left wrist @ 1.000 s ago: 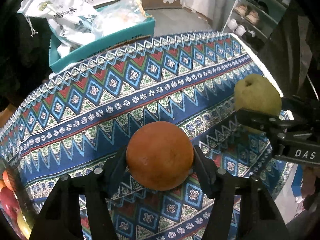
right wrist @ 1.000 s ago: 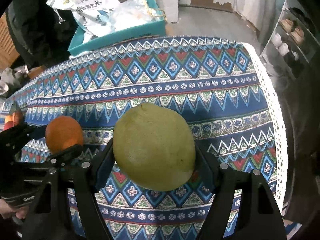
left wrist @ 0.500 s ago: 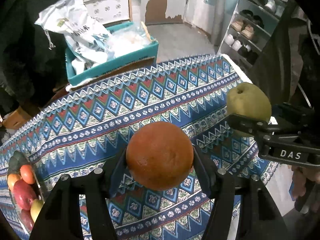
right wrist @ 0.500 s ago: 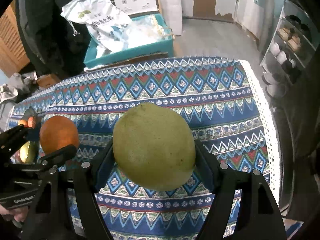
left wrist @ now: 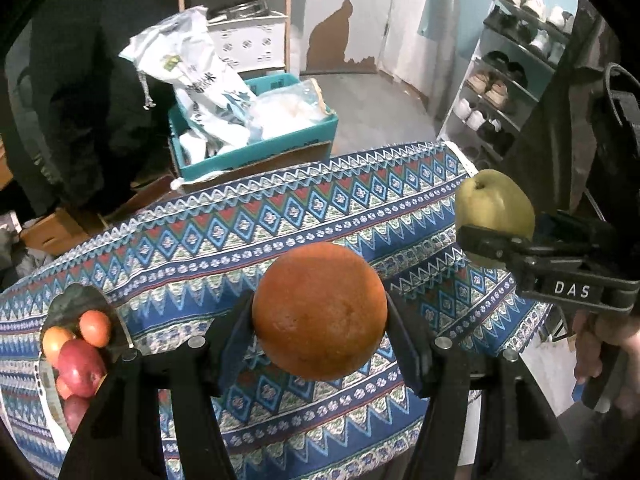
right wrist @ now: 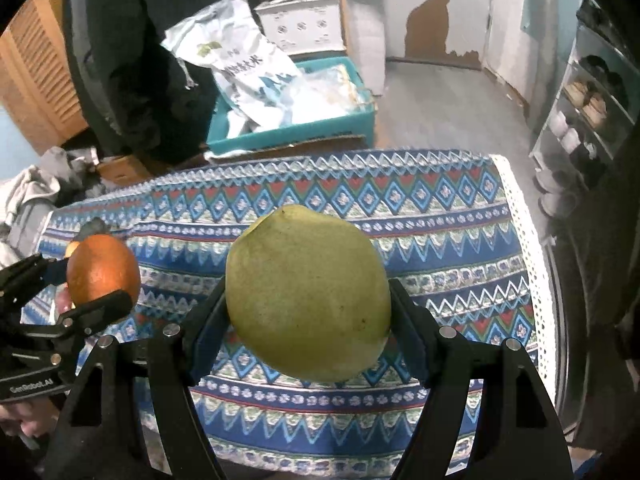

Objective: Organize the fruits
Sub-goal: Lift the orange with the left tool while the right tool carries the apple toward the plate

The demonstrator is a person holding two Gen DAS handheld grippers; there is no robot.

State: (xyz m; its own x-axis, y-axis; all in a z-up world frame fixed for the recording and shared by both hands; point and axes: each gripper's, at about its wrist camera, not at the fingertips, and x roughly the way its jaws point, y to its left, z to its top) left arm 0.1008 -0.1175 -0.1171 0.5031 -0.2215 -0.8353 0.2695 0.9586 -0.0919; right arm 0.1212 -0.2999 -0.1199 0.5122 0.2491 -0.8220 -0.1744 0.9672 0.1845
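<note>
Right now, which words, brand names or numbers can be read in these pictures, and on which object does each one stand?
"DAS": white letters on the body of the right gripper, seen from the left wrist.
"GenRobot.AI": small white print on the body of the left gripper, seen from the right wrist; slightly blurred.
White sack in the teal box: dark printed characters, too blurred to read.
Nothing else is legible.
</note>
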